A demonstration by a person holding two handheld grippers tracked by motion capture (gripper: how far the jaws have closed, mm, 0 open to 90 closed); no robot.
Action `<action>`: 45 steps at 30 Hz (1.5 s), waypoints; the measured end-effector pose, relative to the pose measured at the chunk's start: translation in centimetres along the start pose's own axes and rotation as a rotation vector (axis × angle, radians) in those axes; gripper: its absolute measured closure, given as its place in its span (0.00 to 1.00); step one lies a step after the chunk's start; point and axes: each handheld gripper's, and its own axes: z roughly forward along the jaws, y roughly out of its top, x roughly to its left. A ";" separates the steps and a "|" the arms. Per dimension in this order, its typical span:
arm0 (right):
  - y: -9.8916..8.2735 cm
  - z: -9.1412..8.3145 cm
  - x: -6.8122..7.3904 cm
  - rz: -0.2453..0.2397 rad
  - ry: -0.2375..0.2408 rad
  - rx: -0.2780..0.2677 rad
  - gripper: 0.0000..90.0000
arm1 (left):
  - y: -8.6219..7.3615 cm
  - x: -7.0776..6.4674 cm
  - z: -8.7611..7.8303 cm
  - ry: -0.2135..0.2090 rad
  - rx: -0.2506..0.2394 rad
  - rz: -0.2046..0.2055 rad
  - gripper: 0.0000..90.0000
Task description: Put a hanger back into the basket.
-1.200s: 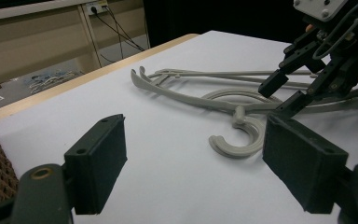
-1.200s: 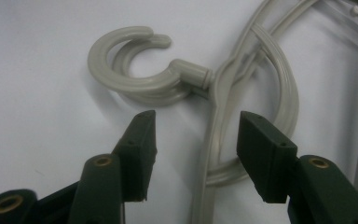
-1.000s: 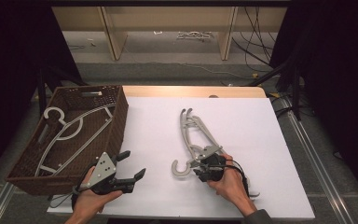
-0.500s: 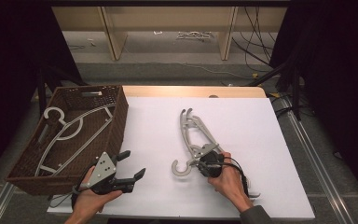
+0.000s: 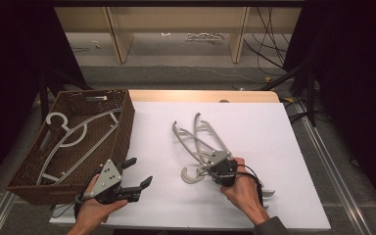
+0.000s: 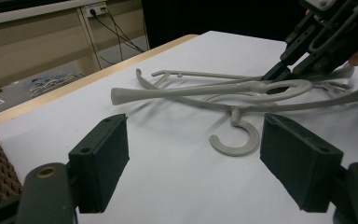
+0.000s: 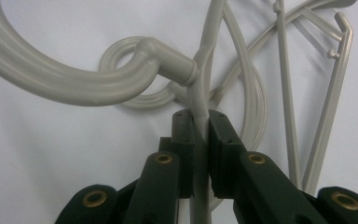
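At about five o'clock on the white table [image 5: 284, 147], I am squeezing my right gripper [image 5: 214, 169] tight on the top hanger [image 7: 200, 100] to lift it, my left gripper [image 5: 136, 172] waiting wide open, holding nothing.

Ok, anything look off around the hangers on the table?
The two hangers on the white table lie crossed and tangled, so the right gripper, shut on one's arm, may drag both. Nothing looks damaged.

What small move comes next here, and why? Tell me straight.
Probably lift the top hanger a little higher, clear of the second hanger crossed beneath it. The right gripper has just closed its jaws on the hanger's arm near the hook, and the left gripper is open and idle beside the basket, which already holds one hanger.
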 end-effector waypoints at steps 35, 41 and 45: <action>1.0 -4.0 2.6 -0.196 0.109 -0.057 0.92 | 2.3 -2.4 8.0 -0.184 0.206 0.357 0.32; 1.4 -4.1 3.2 -0.225 0.129 -0.058 0.92 | 2.4 -2.8 8.6 -0.229 0.239 0.408 0.37; 1.5 -4.1 3.5 -0.234 0.138 -0.063 0.92 | 2.4 -3.3 9.1 -0.270 0.272 0.438 0.45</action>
